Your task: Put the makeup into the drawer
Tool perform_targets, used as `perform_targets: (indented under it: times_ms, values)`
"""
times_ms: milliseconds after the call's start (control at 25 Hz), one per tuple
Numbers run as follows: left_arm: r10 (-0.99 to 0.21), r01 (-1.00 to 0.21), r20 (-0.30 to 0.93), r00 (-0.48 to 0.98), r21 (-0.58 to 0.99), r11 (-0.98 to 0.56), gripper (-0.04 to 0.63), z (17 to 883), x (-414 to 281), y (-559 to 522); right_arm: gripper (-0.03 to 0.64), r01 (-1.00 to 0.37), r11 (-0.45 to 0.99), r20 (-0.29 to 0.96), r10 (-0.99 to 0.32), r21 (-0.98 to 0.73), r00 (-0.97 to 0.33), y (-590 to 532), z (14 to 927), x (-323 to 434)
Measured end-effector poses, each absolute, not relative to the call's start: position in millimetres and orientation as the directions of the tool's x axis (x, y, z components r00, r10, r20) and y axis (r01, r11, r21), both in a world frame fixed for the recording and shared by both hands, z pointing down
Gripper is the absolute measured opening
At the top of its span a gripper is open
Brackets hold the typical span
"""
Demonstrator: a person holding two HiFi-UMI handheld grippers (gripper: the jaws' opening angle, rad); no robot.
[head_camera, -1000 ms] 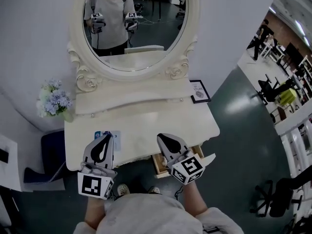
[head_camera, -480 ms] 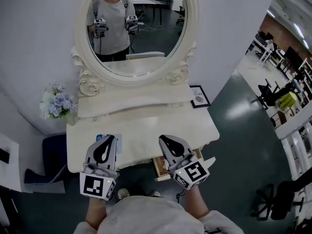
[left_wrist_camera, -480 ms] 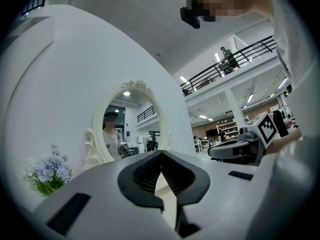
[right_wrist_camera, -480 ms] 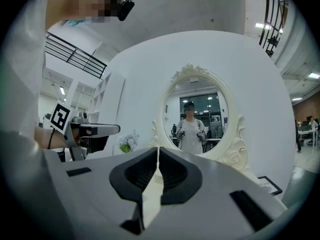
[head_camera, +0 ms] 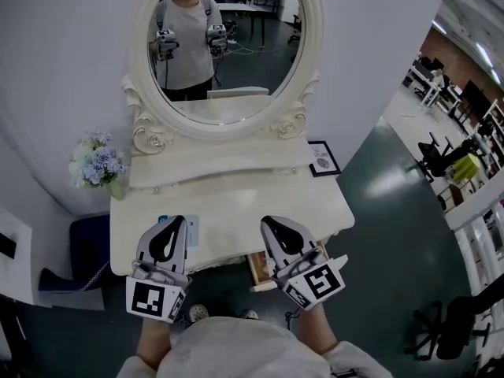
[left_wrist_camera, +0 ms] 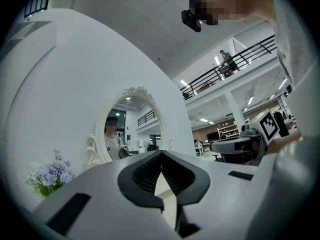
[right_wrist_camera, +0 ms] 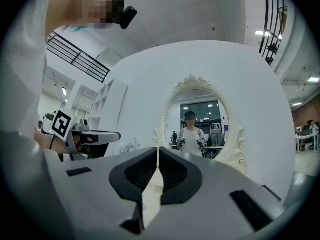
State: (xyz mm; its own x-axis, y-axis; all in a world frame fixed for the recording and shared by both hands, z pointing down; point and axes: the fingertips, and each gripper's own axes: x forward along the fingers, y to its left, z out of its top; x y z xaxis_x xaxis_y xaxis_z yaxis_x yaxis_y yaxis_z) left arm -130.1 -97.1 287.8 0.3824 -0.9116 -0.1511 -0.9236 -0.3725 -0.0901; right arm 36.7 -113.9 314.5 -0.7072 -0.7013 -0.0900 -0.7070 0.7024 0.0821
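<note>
A cream dressing table stands under an oval mirror. A wooden drawer stands pulled out below the table's front edge at the right, mostly hidden by my right gripper. A small blue-and-white item lies on the tabletop, partly covered by my left gripper. Both grippers hover over the table's front edge, pointing at the mirror. The left gripper and the right gripper each have their jaws together with nothing held between them.
A bunch of pale flowers stands at the table's left end, a small framed picture at the back right. A dark box sits on the floor at the left. Office chairs stand far right.
The view has drifted slightly, and the right gripper has slid a little to the right. Both grippers stay shut over the table's front edge.
</note>
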Motion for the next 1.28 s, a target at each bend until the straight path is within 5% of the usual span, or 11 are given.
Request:
perform_targets:
  times_ms: [1280]
  values:
    - [-0.911,-0.93,-0.189,0.367,-0.099,-0.354,0.014,275,-134,-79,0.023,-0.719,0.688,-0.14,-0.706,0.098,-0.694,-90,297,41]
